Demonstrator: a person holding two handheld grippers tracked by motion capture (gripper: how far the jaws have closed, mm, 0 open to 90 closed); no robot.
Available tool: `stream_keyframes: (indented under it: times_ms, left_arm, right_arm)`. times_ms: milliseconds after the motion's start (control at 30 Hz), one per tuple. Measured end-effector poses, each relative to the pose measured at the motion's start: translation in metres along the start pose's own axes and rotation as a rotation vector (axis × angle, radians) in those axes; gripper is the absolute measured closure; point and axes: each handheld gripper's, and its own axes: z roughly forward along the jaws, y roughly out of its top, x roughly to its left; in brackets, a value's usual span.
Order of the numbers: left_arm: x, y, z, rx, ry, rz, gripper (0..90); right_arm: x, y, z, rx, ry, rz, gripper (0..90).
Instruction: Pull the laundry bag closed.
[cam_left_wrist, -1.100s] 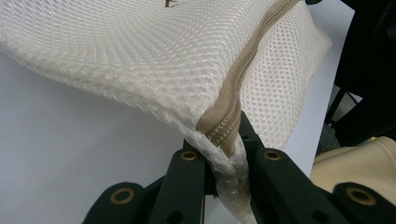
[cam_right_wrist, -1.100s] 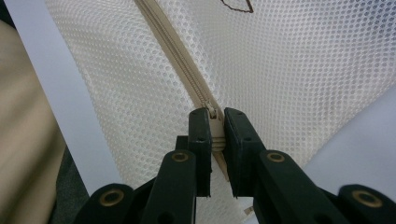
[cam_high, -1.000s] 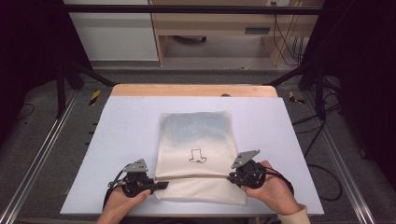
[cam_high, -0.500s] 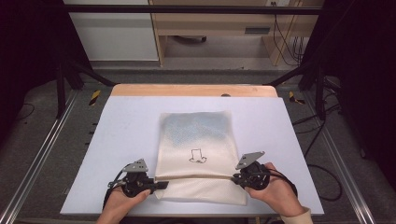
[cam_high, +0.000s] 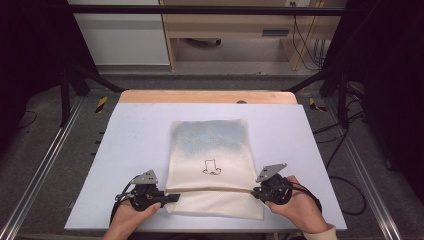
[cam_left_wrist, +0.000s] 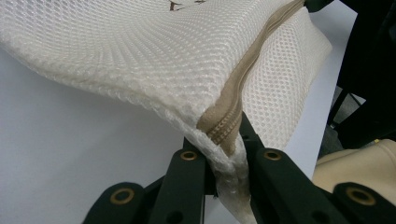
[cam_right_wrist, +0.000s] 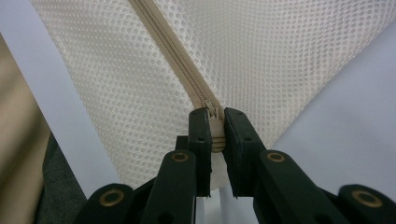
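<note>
A cream mesh bag (cam_high: 210, 145) with a small dark drawing lies flat on the white table (cam_high: 125, 140). A beige zipper (cam_high: 210, 190) runs across its near end. My left gripper (cam_high: 172, 197) is shut on the bag's left edge at the zipper's end; in the left gripper view the jaws pinch the mesh and zipper tape (cam_left_wrist: 233, 116) and lift that corner a little. My right gripper (cam_high: 256, 191) is shut on the zipper pull (cam_right_wrist: 215, 130) at the bag's right edge, with the closed teeth (cam_right_wrist: 177, 60) running away from it.
A wooden strip (cam_high: 207, 96) borders the table's far edge. Metal rails (cam_high: 45, 165) run along both sides, and cables (cam_high: 345, 150) lie on the floor to the right. A cabinet (cam_high: 125, 35) and a shelf stand beyond the table.
My right gripper has shifted slightly to the right with the zipper pull still in it. The left gripper and the bag's body have stayed put.
</note>
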Motion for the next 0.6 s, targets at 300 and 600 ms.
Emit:
stream_keyframes:
  times_ms: [300,600]
  left_arm:
    - [0.0001,0.0001,-0.0003,0.001,0.003,0.000,84.8]
    - [0.0000,0.0001,-0.0003,0.002,0.004,0.002,84.8]
  right_arm:
    - [-0.0037,-0.0039,0.0018,0.018,-0.008,0.016,81.7]
    - [-0.0046,-0.0063,0.0018,0.011,-0.001,0.022,81.7]
